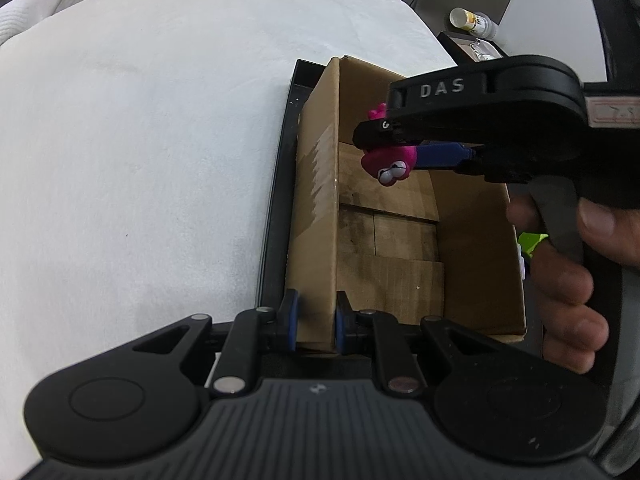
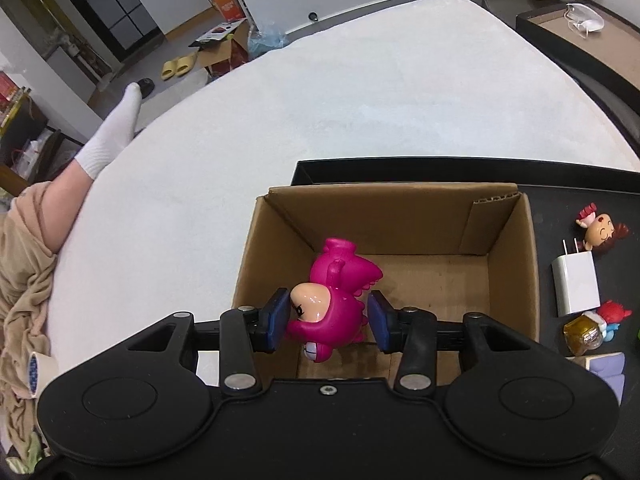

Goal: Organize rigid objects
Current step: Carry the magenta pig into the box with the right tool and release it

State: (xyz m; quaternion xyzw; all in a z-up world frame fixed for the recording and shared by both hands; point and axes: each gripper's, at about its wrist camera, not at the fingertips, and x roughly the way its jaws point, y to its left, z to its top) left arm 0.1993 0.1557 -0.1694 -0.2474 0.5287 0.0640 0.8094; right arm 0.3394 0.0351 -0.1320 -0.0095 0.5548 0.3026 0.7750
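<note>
The right claw [image 2: 328, 322] hangs over the cardboard box [image 2: 508, 264] with a pink figurine [image 2: 340, 280] between its blue pads. In its own view the left pad touches the toy while a sliver of gap shows at the right one, so I judge the grip is slackening, though I cannot tell for sure whether it still pinches. The toy sits just ahead of the claw, above the box floor, which looks like the drop-off spot.

The left claw [image 1: 316, 320] is clamped shut on the box's near wall, surely to steady it (a light carton would slide otherwise).

Beside the box, to the right claw's right, a black tray [image 2: 580, 200] carries a red-haired doll [image 2: 600, 232], a white charger plug [image 2: 576, 284] and a red-and-blue figure [image 2: 612, 316], presumably awaiting their turn.

Under everything lies a white padded surface [image 2: 320, 100]. Beyond it the room shows a floor with yellow slippers [image 2: 178, 66], open cartons, and someone's socked foot [image 2: 116, 132] resting on the edge.
</note>
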